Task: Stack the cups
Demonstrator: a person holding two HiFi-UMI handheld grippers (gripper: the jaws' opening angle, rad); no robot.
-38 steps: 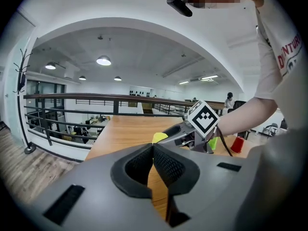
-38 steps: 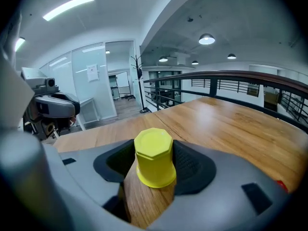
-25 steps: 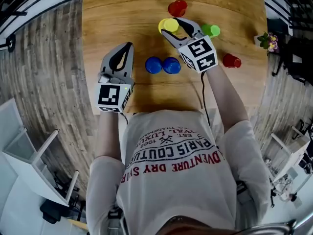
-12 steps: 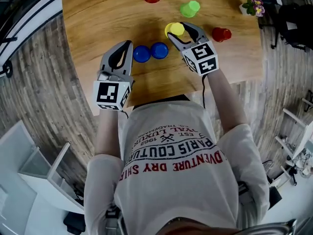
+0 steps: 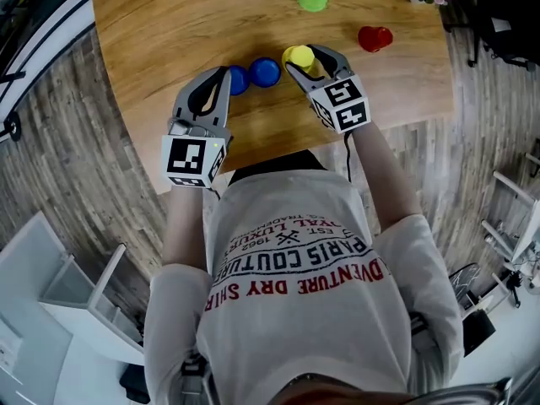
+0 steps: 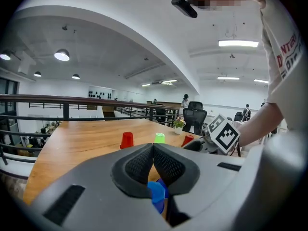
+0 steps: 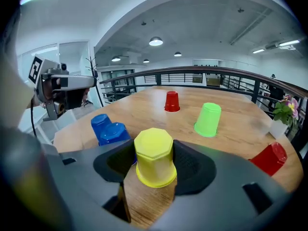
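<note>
Forearms (image 5: 384, 163) stretch forward; right tongs (image 5: 305, 57) pinch yellow cup (image 7: 154, 160), left tongs (image 5: 225, 74) seem pressed together, empty; shirt (image 5: 295, 310) reads "PARIS COUTURE".

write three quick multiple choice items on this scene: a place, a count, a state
1. Where is the yellow cup?
A) between the right hand-held gripper's jaws
B) in the left hand-held gripper's jaws
C) at the table's far edge

2. How many blue cups are there?
A) one
B) two
C) four

3. How do the left hand-held gripper's jaws stand?
A) wide apart
B) closed together
C) clamped on a cup

Answers:
1 A, its pads press the cup's sides.
2 B, the pair stands side by side.
3 B, the tips meet.
</note>
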